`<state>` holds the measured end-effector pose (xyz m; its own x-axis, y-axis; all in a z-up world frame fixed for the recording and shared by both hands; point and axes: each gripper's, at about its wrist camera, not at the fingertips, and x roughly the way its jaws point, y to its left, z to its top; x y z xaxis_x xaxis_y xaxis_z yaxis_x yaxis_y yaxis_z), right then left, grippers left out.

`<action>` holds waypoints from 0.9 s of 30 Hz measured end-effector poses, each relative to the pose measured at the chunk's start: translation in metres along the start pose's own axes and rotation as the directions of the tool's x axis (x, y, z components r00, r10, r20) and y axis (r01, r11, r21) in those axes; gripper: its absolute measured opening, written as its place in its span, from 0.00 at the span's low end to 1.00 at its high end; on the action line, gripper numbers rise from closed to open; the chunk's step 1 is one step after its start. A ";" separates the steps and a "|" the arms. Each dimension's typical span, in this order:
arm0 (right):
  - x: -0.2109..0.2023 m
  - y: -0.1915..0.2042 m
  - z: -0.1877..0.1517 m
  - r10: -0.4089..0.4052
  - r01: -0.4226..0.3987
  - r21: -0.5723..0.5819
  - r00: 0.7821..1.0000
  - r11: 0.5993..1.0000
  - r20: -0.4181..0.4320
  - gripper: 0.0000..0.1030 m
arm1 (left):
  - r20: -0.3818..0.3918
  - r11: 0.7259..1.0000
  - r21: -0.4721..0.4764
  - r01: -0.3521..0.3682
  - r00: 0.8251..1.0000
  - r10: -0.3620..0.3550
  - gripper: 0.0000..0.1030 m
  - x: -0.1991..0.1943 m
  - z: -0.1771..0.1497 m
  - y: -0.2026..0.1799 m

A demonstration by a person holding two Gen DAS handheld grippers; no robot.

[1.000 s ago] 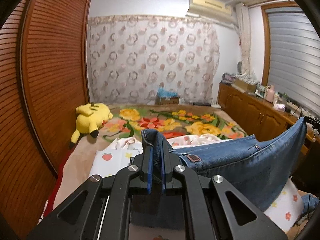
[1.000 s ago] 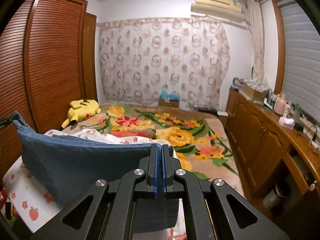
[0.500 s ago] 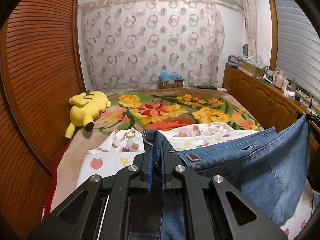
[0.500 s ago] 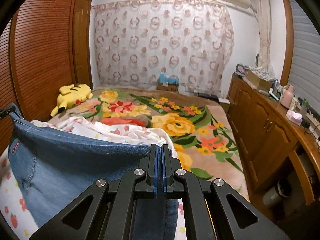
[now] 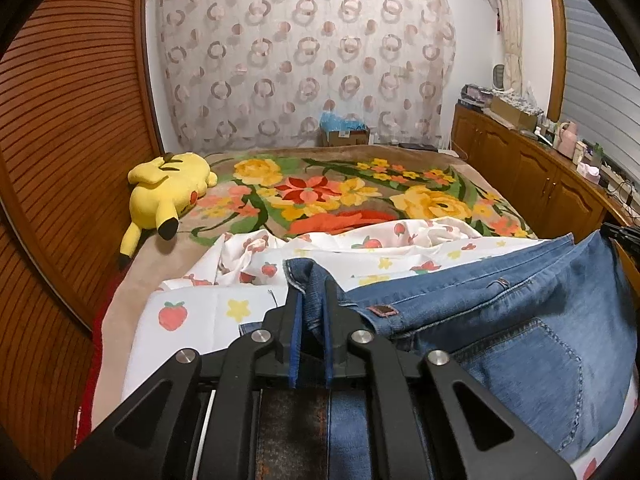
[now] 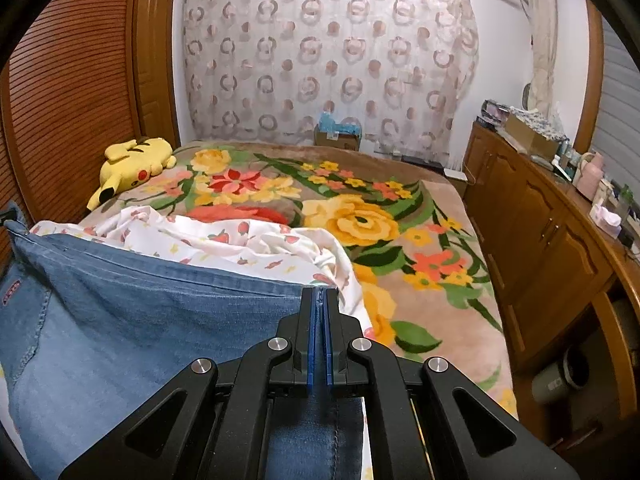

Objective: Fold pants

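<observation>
Blue denim pants [image 5: 500,332] hang stretched between my two grippers over the near end of the bed. My left gripper [image 5: 311,300] is shut on a bunched corner of the waistband; a back pocket and a small brown label show to its right. My right gripper [image 6: 319,300] is shut on the other edge of the pants [image 6: 140,320], which spread away to the left. The lower part of the pants is hidden below both grippers.
A white strawberry-print sheet [image 5: 208,304] lies crumpled under the pants on a floral blanket [image 6: 360,216]. A yellow plush toy [image 5: 168,192] lies at the far left by the wooden sliding doors [image 5: 68,160]. A wooden cabinet [image 6: 540,232] with clutter runs along the right.
Both grippers have lowered and tilted down toward the bed, holding the pants. More of the sheet and the denim now shows beneath them.
</observation>
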<state>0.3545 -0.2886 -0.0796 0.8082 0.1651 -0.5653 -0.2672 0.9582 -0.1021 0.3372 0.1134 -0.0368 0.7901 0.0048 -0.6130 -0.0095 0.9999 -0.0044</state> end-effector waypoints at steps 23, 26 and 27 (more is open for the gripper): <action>0.009 -0.031 0.002 0.106 -0.091 0.093 0.979 0.991 -0.173 0.48 | -0.104 0.999 0.025 0.048 0.994 -0.045 0.74 0.046 -0.003 0.022; 0.009 -0.037 0.004 0.134 -0.116 0.106 0.974 0.988 -0.181 0.48 | -0.128 0.998 0.015 0.066 0.990 -0.064 0.72 0.056 -0.003 0.025; 0.009 -0.039 0.006 0.143 -0.125 0.105 0.972 0.987 -0.187 0.48 | -0.132 0.997 0.011 0.076 0.989 -0.074 0.69 0.058 -0.002 0.025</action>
<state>0.3751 -0.3229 -0.0760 0.6493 0.2538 -0.7170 -0.3093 0.9493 0.0560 0.3812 0.1385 -0.0740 0.7010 -0.0707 -0.7096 0.0577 0.9974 -0.0423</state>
